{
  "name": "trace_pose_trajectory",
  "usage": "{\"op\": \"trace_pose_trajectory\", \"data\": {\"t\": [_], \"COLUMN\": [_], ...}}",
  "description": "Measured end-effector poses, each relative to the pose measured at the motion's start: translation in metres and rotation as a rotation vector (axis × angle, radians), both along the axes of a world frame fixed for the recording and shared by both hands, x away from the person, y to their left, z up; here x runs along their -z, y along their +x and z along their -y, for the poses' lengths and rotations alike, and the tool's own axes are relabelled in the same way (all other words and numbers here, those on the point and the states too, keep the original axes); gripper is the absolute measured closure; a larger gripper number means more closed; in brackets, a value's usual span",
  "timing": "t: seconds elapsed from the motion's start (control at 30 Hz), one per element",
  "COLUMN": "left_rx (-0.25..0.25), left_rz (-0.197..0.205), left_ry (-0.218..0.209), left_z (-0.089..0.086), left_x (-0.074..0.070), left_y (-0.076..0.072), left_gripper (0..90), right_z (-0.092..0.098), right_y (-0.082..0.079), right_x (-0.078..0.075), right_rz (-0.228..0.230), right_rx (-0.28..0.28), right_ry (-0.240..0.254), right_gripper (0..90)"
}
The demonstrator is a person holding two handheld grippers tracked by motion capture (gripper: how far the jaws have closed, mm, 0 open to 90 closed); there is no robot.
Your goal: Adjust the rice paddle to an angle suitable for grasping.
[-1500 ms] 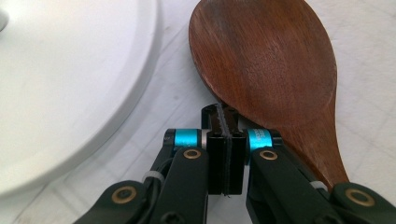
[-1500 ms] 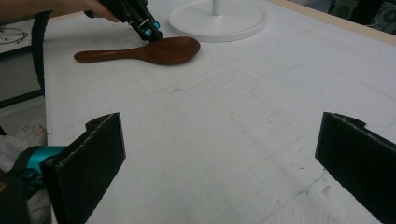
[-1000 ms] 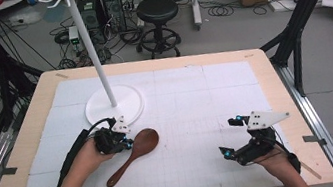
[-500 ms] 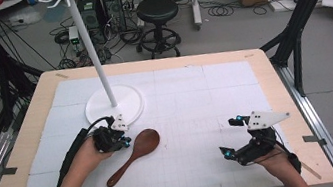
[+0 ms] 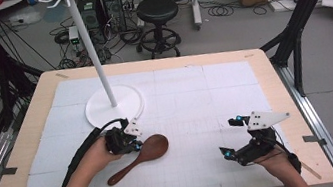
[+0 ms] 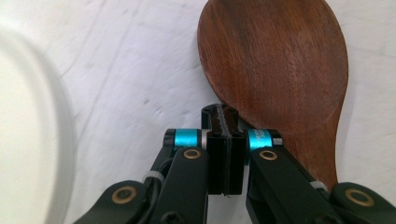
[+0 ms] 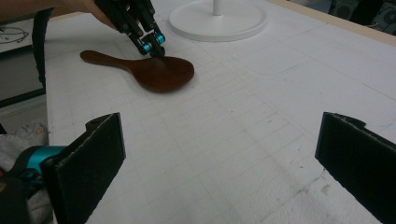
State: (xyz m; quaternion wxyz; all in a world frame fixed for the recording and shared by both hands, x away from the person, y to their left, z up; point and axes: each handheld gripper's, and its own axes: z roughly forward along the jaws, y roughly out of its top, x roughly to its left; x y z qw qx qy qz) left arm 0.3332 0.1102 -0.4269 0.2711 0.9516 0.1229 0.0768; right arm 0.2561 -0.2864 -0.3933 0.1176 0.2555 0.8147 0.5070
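A dark brown wooden spoon (image 5: 155, 147) lies flat on the white mat, bowl to the right and handle pointing toward the near left. My left gripper (image 5: 137, 147) is shut, its tips resting against the left rim of the bowl. In the left gripper view the two pads of that gripper (image 6: 224, 114) press flush together at the edge of the spoon (image 6: 280, 60), with nothing seen between them. My right gripper (image 5: 228, 137) is open wide near the front right of the table. The right gripper (image 7: 222, 126) holds nothing and looks across at the spoon (image 7: 161, 72) and the left gripper (image 7: 156, 46).
A white stand with a round base (image 5: 102, 115) and a tall pole (image 5: 94, 49) sits just behind the left gripper; its base (image 7: 219, 21) also lies beyond the spoon. The wooden table rim (image 5: 274, 81) frames the mat. A stool (image 5: 156, 11) stands beyond the table.
My left gripper has edged slightly right toward the spoon's bowl. The spoon and the right gripper have stayed put.
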Motion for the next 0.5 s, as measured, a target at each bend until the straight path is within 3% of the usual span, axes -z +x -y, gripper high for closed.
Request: {"op": "trace_pose_trajectory", "data": {"t": [0.17, 0.3, 0.5], "left_rx": [0.025, 0.006, -0.048], "left_rz": [-0.007, -0.005, -0.011], "left_ry": [-0.003, -0.015, -0.06], "left_z": [0.002, -0.001, -0.016], "left_x": [0.0, -0.003, -0.022], "left_y": [-0.003, -0.002, -0.008], "left_gripper": [89.9, 89.9, 88.6], "right_z": [0.001, 0.001, 0.002], "right_y": [0.0, 0.0, 0.0], "right_x": [0.0, 0.0, 0.0], "right_rz": [0.002, 0.005, 0.001], "right_rx": [-0.001, -0.002, 0.002], "right_ry": [-0.001, -0.001, 0.002], "right_gripper": [0.6, 0.6, 0.6]}}
